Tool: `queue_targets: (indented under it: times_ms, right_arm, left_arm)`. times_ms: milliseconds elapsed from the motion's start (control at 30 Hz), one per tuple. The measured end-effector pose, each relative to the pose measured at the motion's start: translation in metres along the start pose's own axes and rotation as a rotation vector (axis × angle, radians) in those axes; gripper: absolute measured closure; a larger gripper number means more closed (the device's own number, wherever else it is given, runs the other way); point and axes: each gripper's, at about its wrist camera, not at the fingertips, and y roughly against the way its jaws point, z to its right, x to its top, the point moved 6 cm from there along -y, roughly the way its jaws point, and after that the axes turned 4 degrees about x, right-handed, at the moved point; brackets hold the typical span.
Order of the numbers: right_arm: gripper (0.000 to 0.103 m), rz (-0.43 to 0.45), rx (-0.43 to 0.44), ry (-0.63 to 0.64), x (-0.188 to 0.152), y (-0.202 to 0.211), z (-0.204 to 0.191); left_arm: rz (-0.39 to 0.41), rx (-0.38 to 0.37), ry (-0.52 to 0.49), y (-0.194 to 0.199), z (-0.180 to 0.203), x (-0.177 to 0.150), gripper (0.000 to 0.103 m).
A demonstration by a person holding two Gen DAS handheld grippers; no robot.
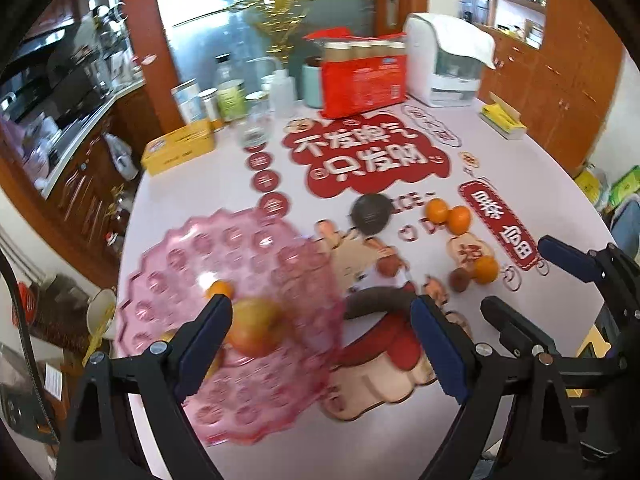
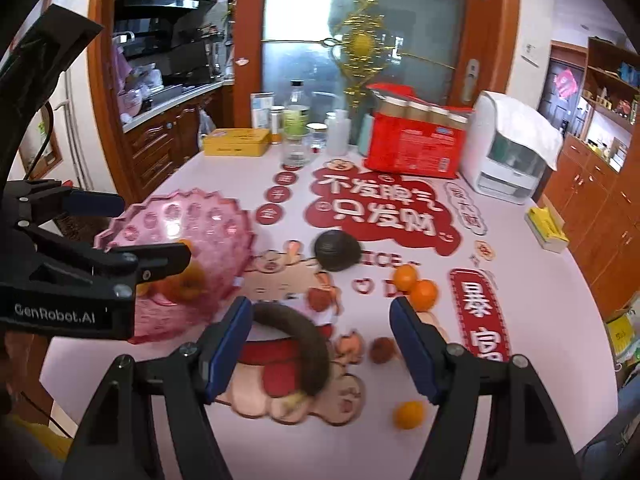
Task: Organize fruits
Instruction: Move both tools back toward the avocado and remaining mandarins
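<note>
the left gripper [image 1: 322,316] fills the lower part of the left wrist view with its jaws spread wide and nothing between them, hovering over the right edge of the pink bowl [image 1: 192,276]. the right gripper [image 2: 320,322] sits at the bottom centre of the right wrist view, jaws also spread apart and empty, above a dark curved banana [image 2: 304,334] lying on the table [image 2: 560,320].

the bowl stands at lower left in the left wrist view and at middle left in the right wrist view. inside it lie an apple [image 1: 256,330] and a small orange [image 1: 219,289], both blurred.

loose fruit is on the table, apart from the bowl. two oranges [image 2: 414,284] touch each other right of centre in the right wrist view. a lone orange [image 2: 408,414] lies at lower right, near the right jaw. a small dark reddish fruit [image 2: 382,350] sits between them; what kind it is cannot be told. a dark round lid [image 2: 336,250] rests at centre, above the banana.

at the top of the frame stand a red pack [image 2: 414,142], a yellow tin [image 2: 236,142] and a white appliance [image 2: 508,152].
</note>
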Motion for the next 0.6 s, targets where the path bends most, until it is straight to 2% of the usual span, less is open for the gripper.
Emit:
queue_targets:
  times_ms: [300,600]
  right_arm:
    - [0.031,-0.023,-0.089,-0.035,0.0,-0.005,0.097]
    - [0.031,-0.048,-0.093,-0.044,-0.004,-0.048,0.17]
  left_arm:
    - [-0.074,0.009,-0.029,-0.041,0.082,0.037,0.013]
    - [-0.144,0.076,-0.043,-0.094,0.119,0.064,0.013]
